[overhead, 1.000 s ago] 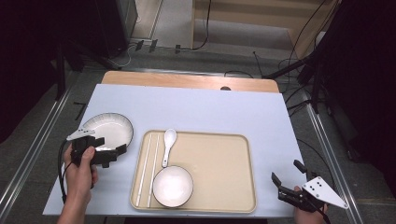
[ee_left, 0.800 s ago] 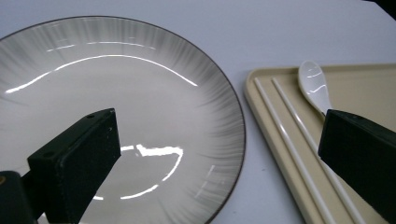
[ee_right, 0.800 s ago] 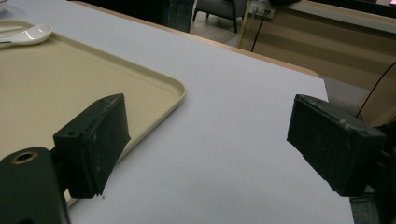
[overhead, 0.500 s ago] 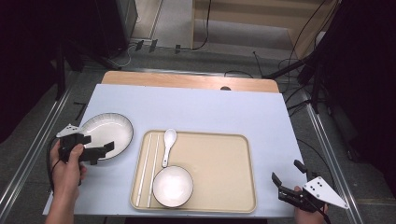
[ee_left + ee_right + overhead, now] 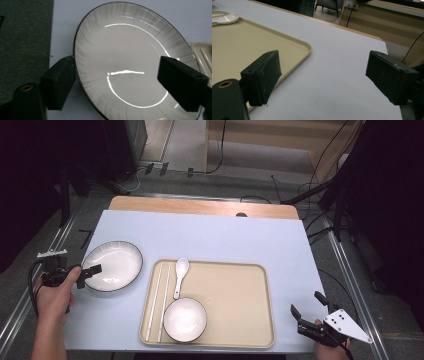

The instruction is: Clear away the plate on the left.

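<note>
Here, a round white plate with a thin dark rim is being approached at the left of the high view, lying flat on the pale blue desk just left of the beige tray. In the left gripper view the plate is being shown as glossy, with fine radial ribbing fading toward a smooth centre and curved highlights across it. The left claw is being held at the plate's left edge; its jaws have just been closing, with the rim between them, one jaw outside the rim at lower left of that view, the other over the plate's inside at lower right. The rim is not yet being pinched, so the claw is standing released. The right claw is being held spread and empty at the lower right of the high view, over bare desk beside the tray corner.
</note>
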A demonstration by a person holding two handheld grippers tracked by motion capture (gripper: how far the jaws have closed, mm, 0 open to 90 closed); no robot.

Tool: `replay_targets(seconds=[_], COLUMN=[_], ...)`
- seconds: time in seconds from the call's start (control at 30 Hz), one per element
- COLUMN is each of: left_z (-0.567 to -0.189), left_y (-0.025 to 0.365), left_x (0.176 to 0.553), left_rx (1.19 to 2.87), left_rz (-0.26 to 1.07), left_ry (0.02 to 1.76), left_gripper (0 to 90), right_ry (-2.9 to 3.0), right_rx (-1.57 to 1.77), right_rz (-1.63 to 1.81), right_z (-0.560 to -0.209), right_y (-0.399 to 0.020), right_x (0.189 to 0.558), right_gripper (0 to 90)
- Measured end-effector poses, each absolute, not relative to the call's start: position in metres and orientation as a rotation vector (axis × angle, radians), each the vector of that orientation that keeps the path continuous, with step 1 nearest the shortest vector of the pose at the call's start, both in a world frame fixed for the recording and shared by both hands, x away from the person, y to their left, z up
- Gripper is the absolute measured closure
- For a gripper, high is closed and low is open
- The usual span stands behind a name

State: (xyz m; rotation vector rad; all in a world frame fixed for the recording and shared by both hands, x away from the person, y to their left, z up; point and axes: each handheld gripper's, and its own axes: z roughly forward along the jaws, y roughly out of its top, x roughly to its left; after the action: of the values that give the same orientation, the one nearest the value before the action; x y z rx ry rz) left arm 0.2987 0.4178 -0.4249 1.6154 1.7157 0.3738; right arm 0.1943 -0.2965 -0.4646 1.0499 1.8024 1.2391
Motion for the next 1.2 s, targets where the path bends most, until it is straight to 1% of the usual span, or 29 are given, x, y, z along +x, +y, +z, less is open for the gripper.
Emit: replay_targets(seconds=[0.1,0.27,0.33,0.4,0.43,0.5,0.53,0.63,0.73,0.83,1.07,1.13,1.17,1.2], left_z=[-0.425,-0.433,-0.435,-0.437,-0.438,-0.440,-0.441,-0.443,-0.445,-0.448,-0.449,-0.448,-0.448,-0.447], left_y=[0.421,0.427,0.430,0.434,0.434,0.435,0.435,0.438,0.441,0.439,0.439,0.440,0.441,0.441], left_x=[0.299,0.301,0.301,0.301,0.301,0.303,0.303,0.302,0.302,0.305,0.304,0.301,0.301,0.300], left_rx=[1.576,1.561,1.542,1.519,1.519,1.503,1.488,1.431,1.431,1.462,1.436,1.407,1.383,1.374], left_rz=[0.409,0.387,0.401,0.358,0.350,0.291,0.284,0.220,0.170,0.134,0.144,0.176,0.171,0.169], left_ry=[1.759,1.794,1.822,1.809,1.810,1.818,1.830,1.877,1.886,1.904,1.916,1.906,1.898,1.888], left_gripper=[36.2,50.3,52.9,55.1,57.8,61.7,61.8,68.0,72.8,74.1,76.1,80.4,83.1,84.1], right_ry=[1.807,1.804,1.804,1.806,1.809,1.808,1.808,1.811,1.811,1.811,1.810,1.811,1.813,1.814], right_rx=[1.047,1.055,1.053,1.050,1.049,1.050,1.053,1.051,1.056,1.055,1.055,1.053,1.054,1.052], right_rz=[1.237,1.236,1.235,1.235,1.234,1.232,1.232,1.231,1.230,1.229,1.229,1.229,1.229,1.229], right_z=[-0.465,-0.467,-0.467,-0.467,-0.467,-0.467,-0.467,-0.467,-0.467,-0.467,-0.467,-0.467,-0.468,-0.467], right_y=[-0.296,-0.298,-0.299,-0.299,-0.299,-0.299,-0.298,-0.298,-0.298,-0.298,-0.298,-0.298,-0.297,-0.297], right_x=[0.194,0.195,0.195,0.195,0.195,0.195,0.195,0.195,0.195,0.196,0.195,0.195,0.195,0.196], right_gripper=[13.0,13.0,13.0,13.0,13.0,13.0,13.0,13.0,13.0,13.0,13.0,13.0,13.0,13.0])
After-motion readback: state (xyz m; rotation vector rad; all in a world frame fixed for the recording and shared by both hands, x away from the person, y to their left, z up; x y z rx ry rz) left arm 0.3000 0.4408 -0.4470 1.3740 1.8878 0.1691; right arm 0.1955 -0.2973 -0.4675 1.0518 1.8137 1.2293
